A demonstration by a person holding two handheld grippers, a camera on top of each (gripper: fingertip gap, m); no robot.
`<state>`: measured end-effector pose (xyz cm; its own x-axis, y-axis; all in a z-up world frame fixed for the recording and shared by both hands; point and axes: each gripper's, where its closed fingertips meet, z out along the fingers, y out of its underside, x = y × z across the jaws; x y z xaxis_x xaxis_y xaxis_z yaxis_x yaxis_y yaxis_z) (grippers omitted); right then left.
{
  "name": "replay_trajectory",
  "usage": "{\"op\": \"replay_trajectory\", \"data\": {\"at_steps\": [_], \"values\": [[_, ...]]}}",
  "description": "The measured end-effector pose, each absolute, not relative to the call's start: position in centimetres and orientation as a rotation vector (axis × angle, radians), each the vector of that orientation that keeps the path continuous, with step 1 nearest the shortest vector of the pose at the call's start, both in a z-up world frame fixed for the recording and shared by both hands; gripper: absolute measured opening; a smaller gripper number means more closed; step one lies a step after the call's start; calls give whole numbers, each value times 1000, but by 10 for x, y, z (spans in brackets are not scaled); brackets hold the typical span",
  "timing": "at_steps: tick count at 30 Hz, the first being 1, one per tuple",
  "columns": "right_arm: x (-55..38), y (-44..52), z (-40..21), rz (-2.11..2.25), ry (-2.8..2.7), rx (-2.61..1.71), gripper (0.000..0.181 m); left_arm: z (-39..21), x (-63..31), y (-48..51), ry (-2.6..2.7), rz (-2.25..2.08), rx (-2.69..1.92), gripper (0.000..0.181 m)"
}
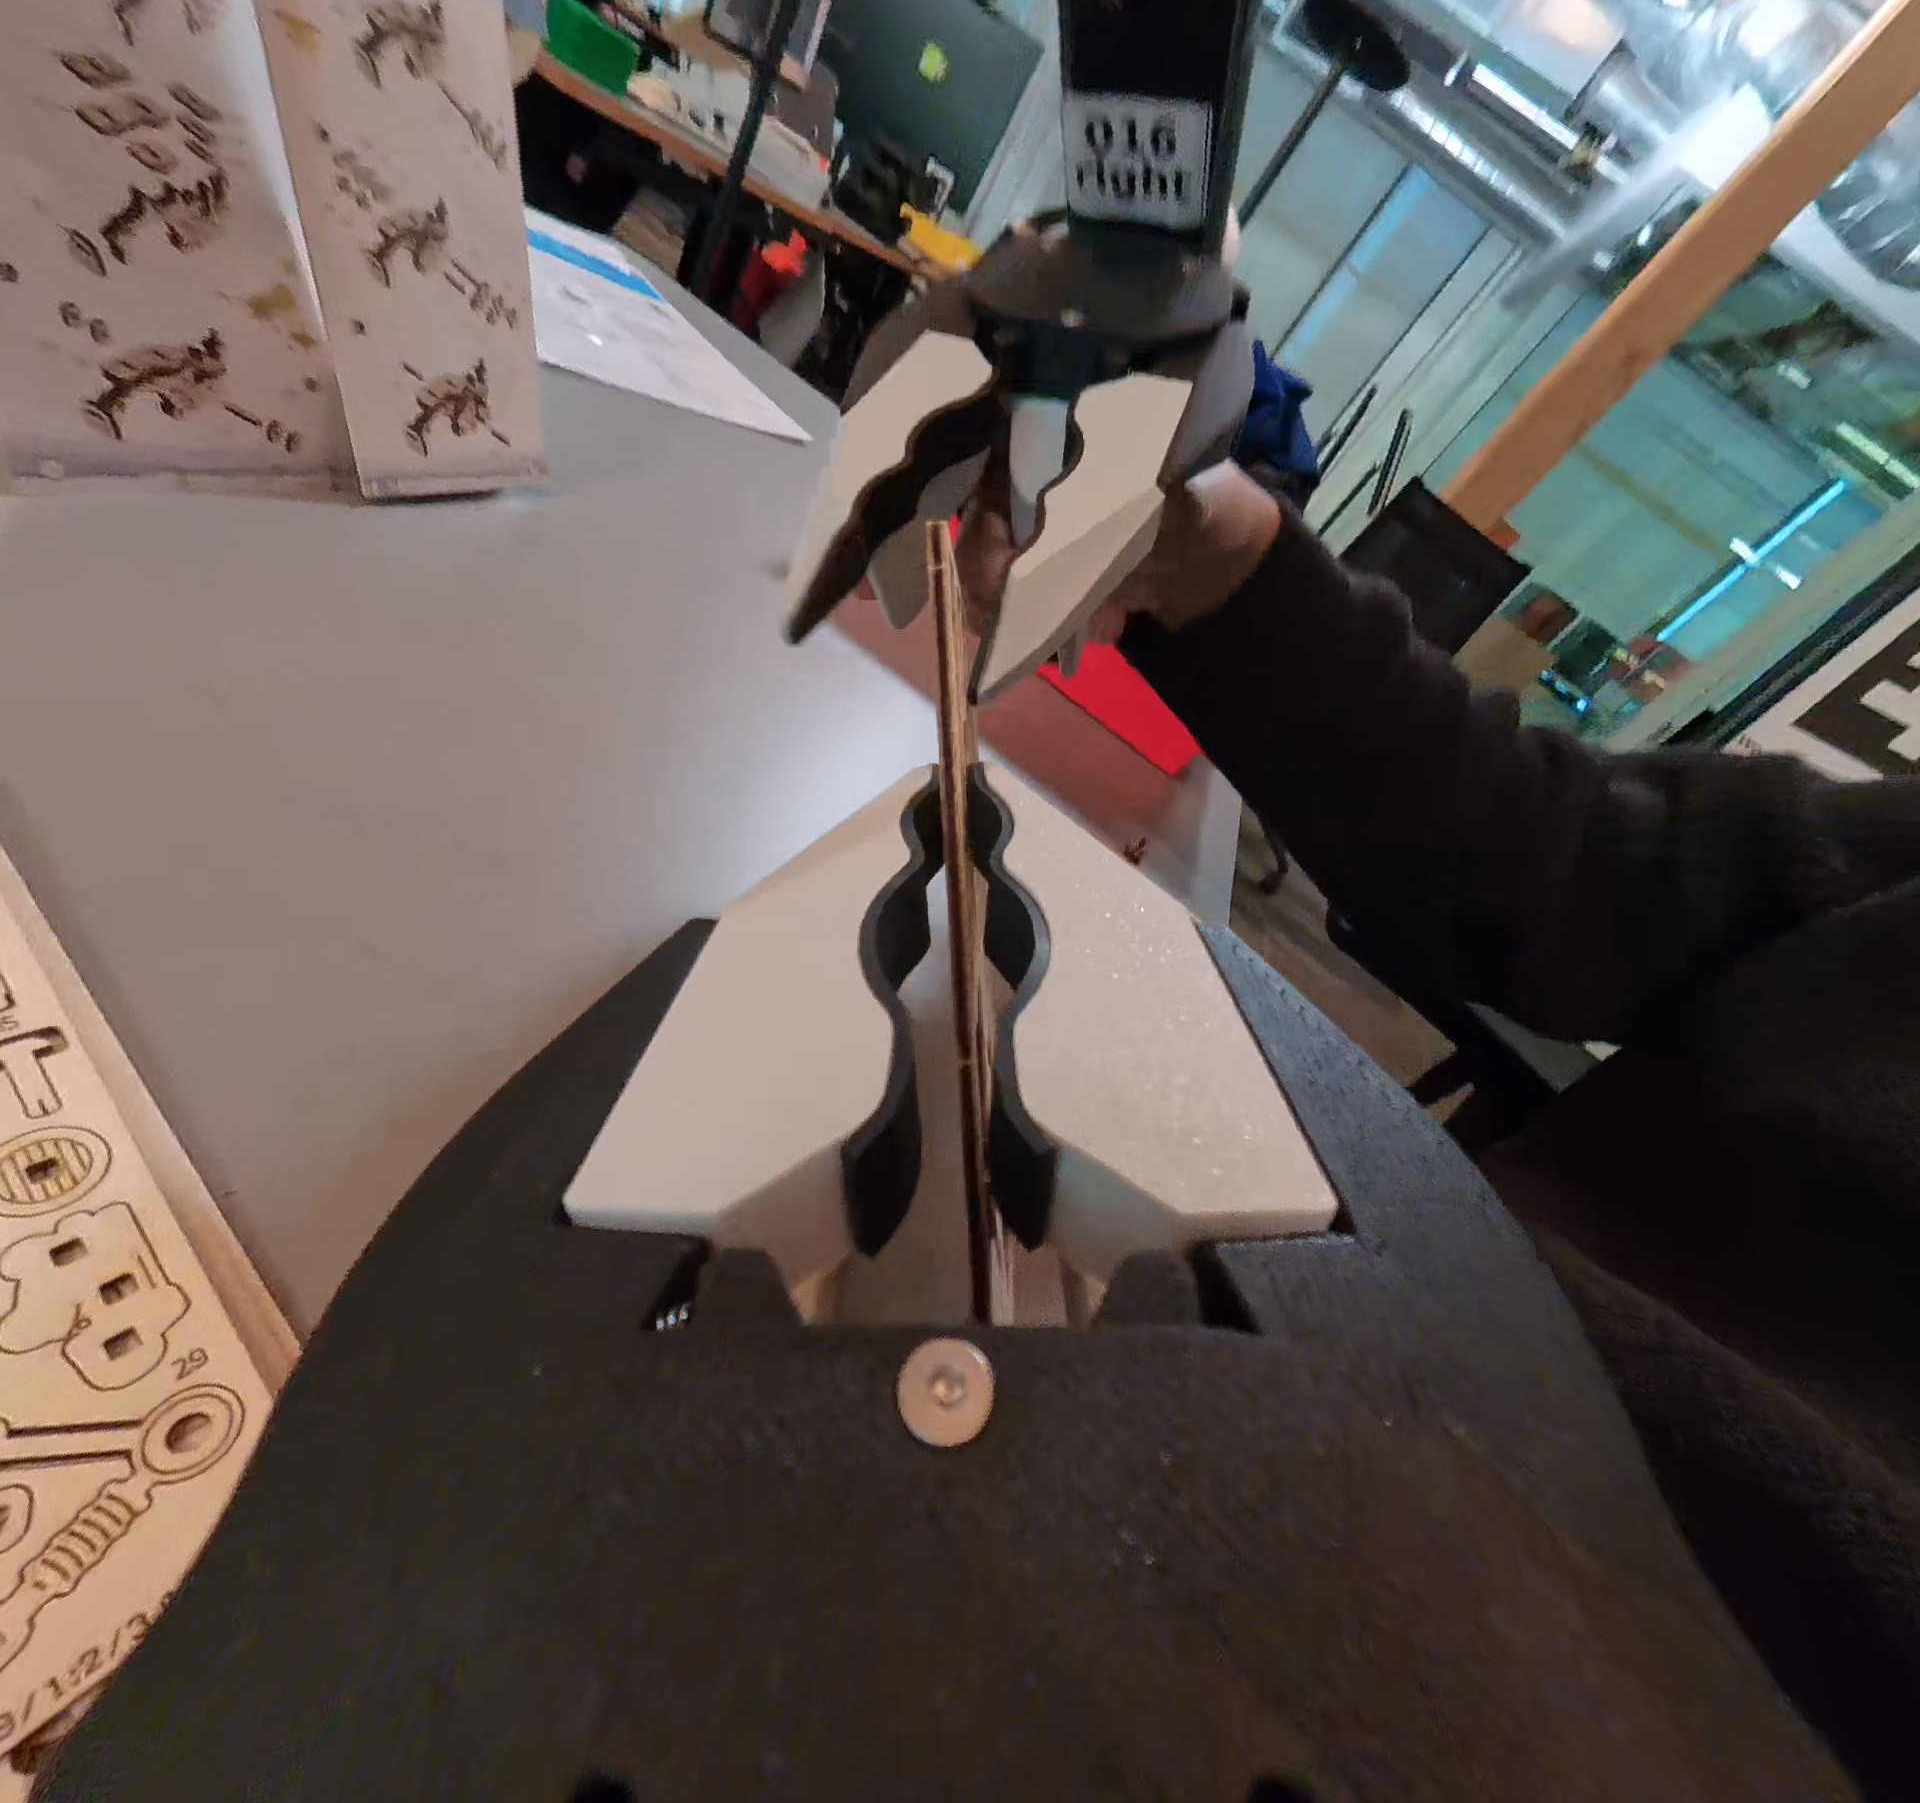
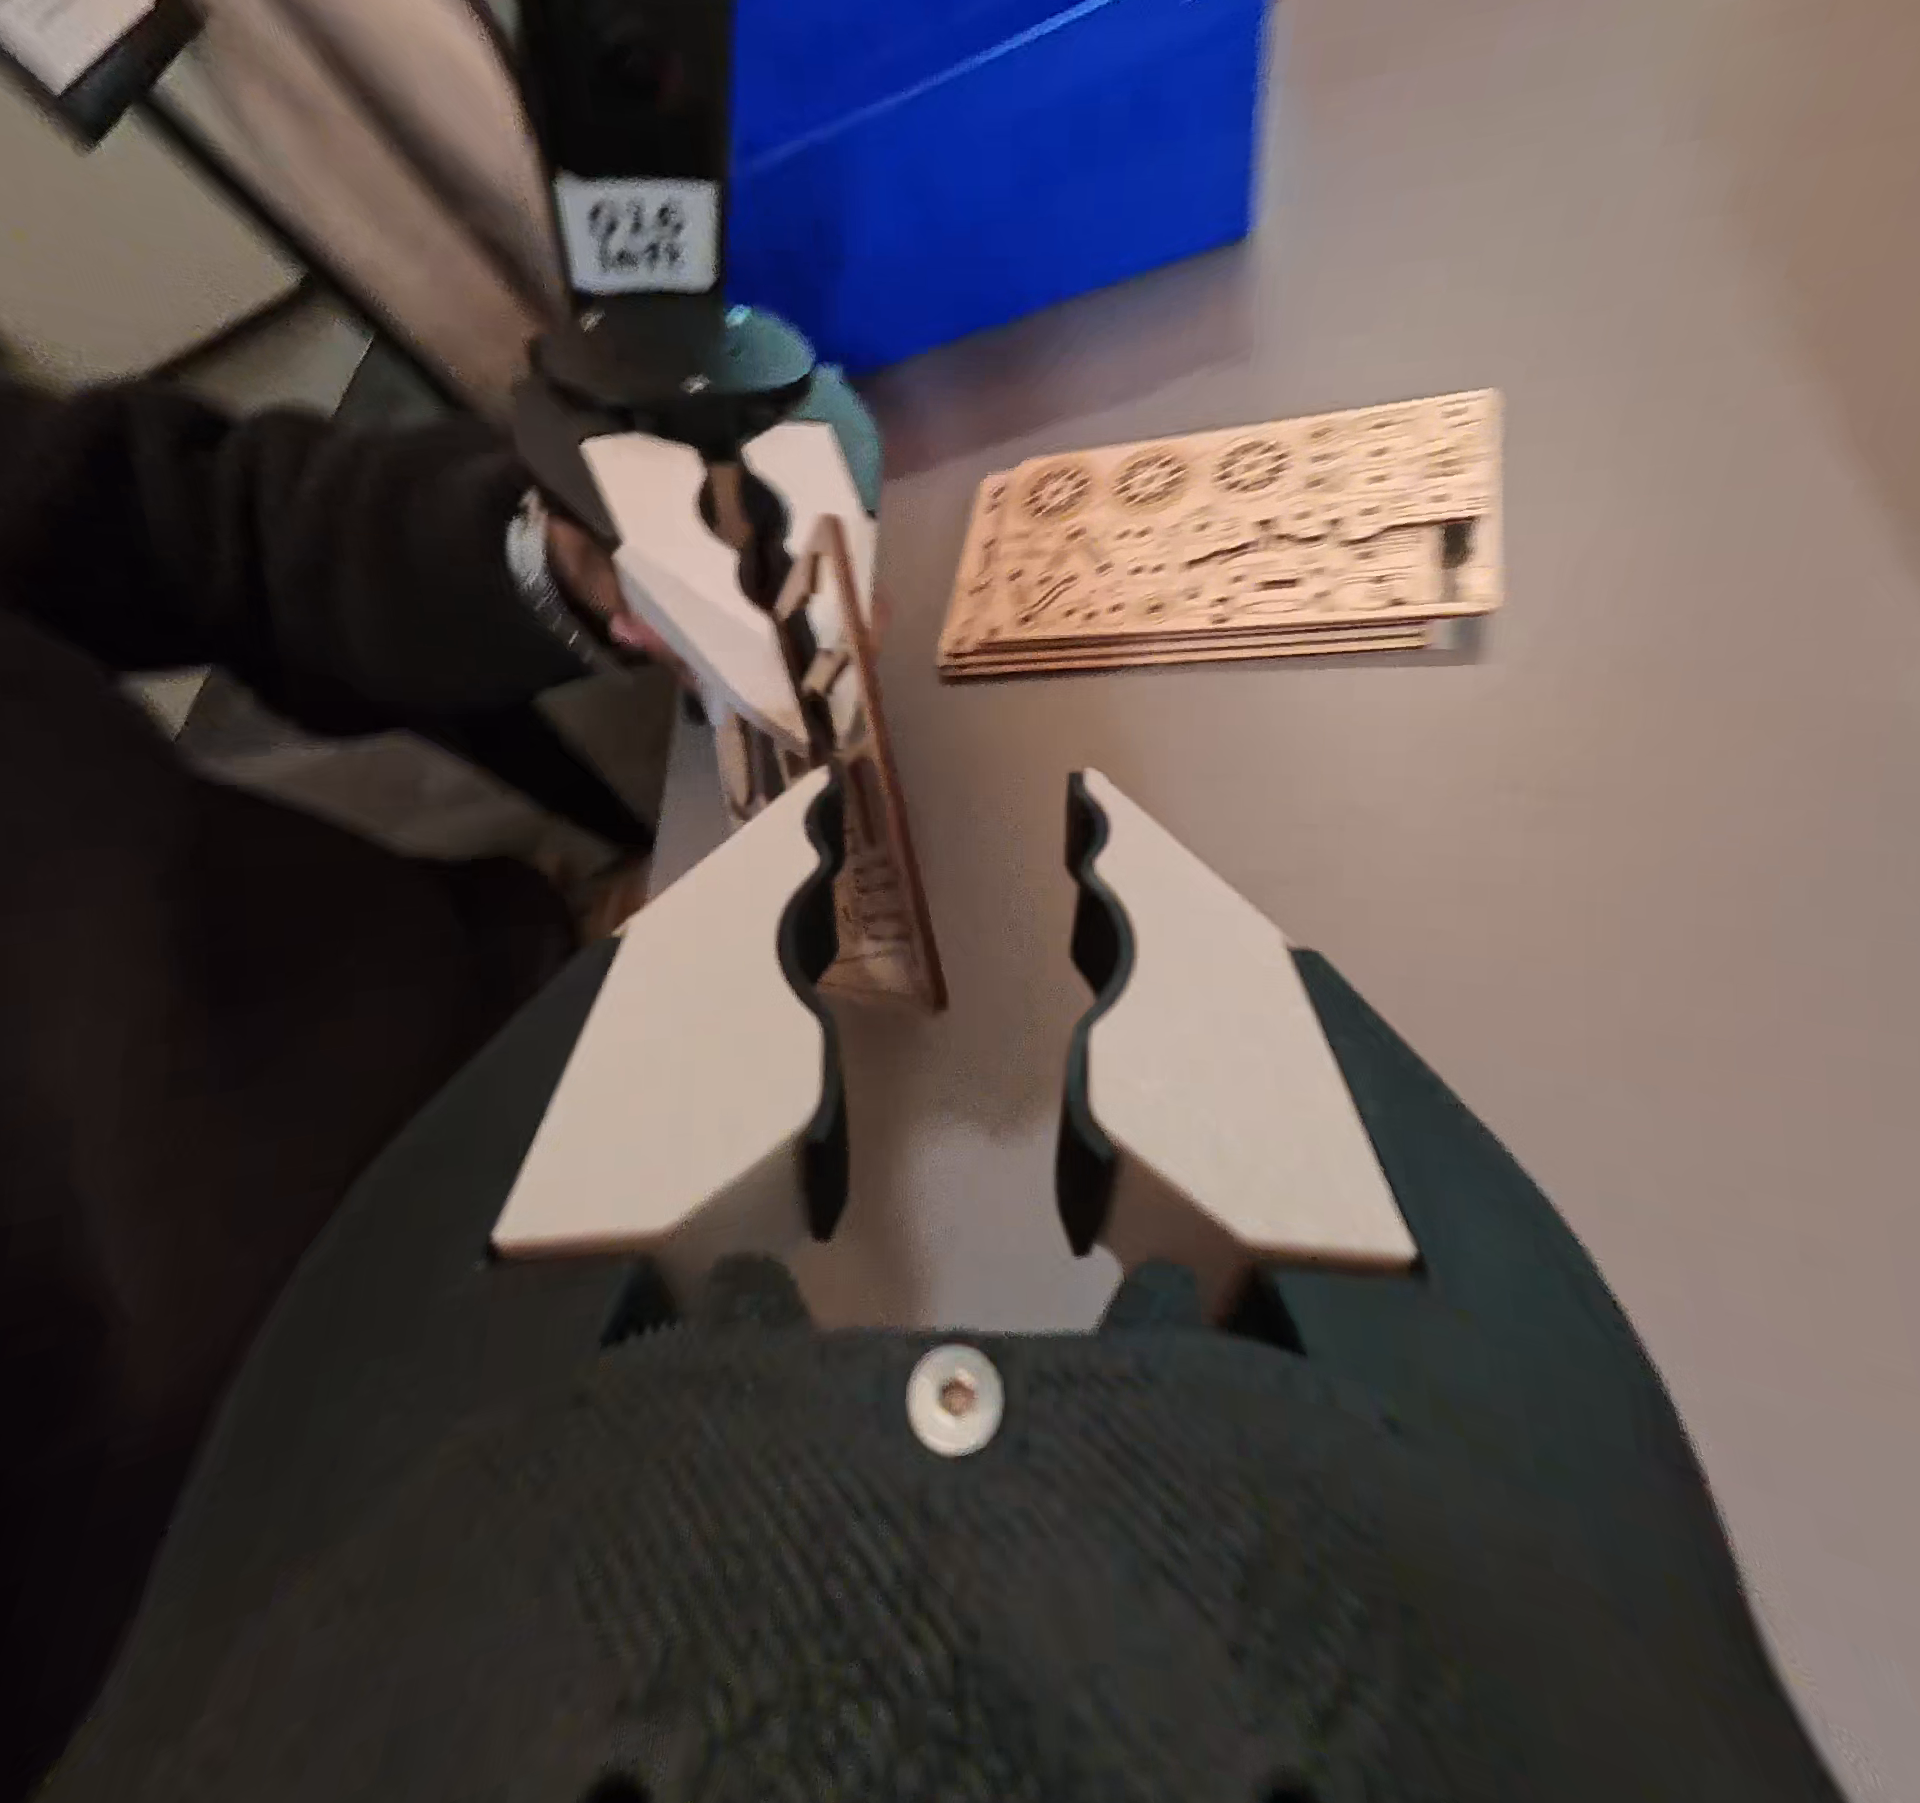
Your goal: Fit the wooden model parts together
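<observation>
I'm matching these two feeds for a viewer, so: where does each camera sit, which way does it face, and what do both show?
Left wrist view: on the left gripper, looking along its fingers shut on a wooden sheet, toward the right gripper and a dark sleeve.
Right wrist view: on the open right gripper, facing the grey table, a sheet stack and blue bin.
Shared: both grippers and the held sheet.

Printed white labels [image 1: 1138, 155] on both tools; numbered wooden sheet [image 1: 94, 1338].
</observation>
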<state>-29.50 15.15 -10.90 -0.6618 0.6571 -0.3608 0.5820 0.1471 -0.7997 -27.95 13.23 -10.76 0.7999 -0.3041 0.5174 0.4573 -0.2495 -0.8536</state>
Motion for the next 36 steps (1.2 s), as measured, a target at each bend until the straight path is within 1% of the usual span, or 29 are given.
{"op": "replay_trajectory", "data": {"at_steps": [4,7,10,11,15,16,19,31,36], "values": [[-289,161,-103,1638,-2060,-1356,48,-100,-287,132,-136,-694,-1612,0],[-284,156,-99,1703,-1961,-1411,47,-98,-285,133,-124,-704,-1583,0],[-285,149,-102,1728,-1941,-1469,39,-94,-285,134,-124,-686,-1553,0],[-285,145,-103,1748,-1934,-1475,40,-92,-285,133,-123,-684,-1544,0],[-287,143,-104,1823,-1872,-1487,21,-90,-285,131,-124,-674,-1526,0],[-287,143,-101,1862,-1846,-1490,19,-90,-286,131,-125,-672,-1520,0],[-287,142,-97,1916,-1808,-1492,17,-88,-286,130,-122,-674,-1499,0],[-287,142,-103,1899,-1807,-1459,14,-89,-289,130,-133,-682,-1479,0],[-286,144,-99,1909,-1796,-1441,10,-95,-289,132,-133,-676,-1503,2]]}}
